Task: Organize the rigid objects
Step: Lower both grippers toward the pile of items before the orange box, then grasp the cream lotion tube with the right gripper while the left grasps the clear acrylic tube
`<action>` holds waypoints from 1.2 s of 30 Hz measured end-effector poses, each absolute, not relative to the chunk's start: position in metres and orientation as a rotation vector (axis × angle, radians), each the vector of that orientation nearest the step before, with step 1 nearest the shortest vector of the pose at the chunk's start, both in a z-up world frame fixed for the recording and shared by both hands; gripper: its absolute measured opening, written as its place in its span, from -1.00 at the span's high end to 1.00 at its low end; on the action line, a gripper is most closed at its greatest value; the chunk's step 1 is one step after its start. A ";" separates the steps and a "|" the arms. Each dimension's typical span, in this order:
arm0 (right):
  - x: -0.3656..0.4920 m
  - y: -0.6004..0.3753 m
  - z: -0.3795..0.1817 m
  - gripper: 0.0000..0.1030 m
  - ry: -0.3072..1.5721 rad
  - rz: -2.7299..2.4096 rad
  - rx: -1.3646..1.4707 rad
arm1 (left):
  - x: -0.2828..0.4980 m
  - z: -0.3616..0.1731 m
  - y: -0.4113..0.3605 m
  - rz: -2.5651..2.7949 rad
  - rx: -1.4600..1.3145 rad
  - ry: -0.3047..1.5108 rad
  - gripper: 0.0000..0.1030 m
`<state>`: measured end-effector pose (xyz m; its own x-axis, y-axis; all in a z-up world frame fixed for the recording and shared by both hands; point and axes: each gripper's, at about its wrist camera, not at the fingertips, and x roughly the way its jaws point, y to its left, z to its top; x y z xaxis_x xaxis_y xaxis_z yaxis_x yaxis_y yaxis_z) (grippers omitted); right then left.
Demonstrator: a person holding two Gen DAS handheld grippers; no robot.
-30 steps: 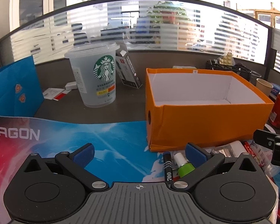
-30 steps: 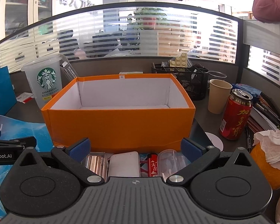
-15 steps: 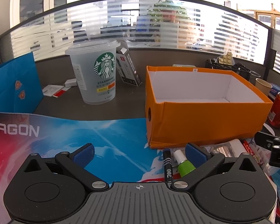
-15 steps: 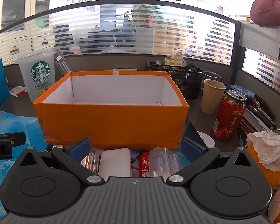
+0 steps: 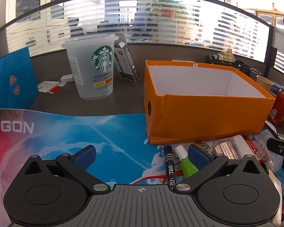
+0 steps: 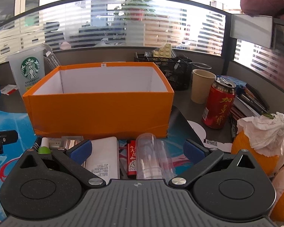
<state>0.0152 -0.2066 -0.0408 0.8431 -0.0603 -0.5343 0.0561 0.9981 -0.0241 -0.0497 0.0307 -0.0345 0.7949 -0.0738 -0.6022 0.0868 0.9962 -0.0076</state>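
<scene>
Both tools, left tool [image 5: 141,156] and right tool [image 6: 137,149], gape empty; right should descend squarely over the clear plastic tube [image 6: 148,156] at lower centre, below the orange cardboard box [image 6: 98,109].

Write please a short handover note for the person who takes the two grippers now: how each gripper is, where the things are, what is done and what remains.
Left gripper: open, empty, low over the blue mat.
Right gripper: open, empty, above the row of small things.
Orange box: stands behind the row; what shows of its inside is bare.
In front of the box, on the mat: black marker, green-capped tube, shiny metal piece, white power bank, red lighter, clear plastic tube.
Done: nothing seems packed yet.
Left: likely each of these goes into the box.
</scene>
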 end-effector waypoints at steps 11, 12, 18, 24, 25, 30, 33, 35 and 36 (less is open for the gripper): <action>-0.036 -0.222 -0.055 -1.00 0.617 -0.054 0.085 | -0.039 -0.046 0.048 -0.078 0.003 0.650 -1.00; -0.042 -0.222 -0.057 -1.00 0.632 -0.050 0.101 | -0.037 -0.048 0.050 -0.081 0.000 0.655 -1.00; -0.058 -0.210 -0.069 -1.00 0.684 -0.065 0.131 | -0.020 -0.059 0.050 -0.095 0.002 0.670 -1.00; -0.053 -0.193 -0.082 -0.87 0.697 -0.061 0.113 | -0.011 -0.065 0.046 -0.144 0.012 0.666 -1.00; -0.052 -0.193 -0.084 -0.77 0.697 -0.053 0.123 | -0.009 -0.065 0.045 -0.155 0.014 0.662 -1.00; -0.053 -0.186 -0.095 -0.31 0.704 -0.027 0.113 | -0.008 -0.061 0.044 -0.209 -0.027 0.645 -1.00; -0.052 -0.180 -0.098 -0.21 0.688 -0.005 0.043 | -0.006 -0.060 0.035 -0.252 -0.048 0.647 -1.00; -0.052 -0.178 -0.098 0.04 0.686 0.014 0.008 | -0.002 -0.058 0.023 -0.281 -0.043 0.651 -1.00; -0.052 -0.178 -0.098 0.08 0.682 0.022 -0.009 | -0.002 -0.057 0.018 -0.286 -0.039 0.646 -1.00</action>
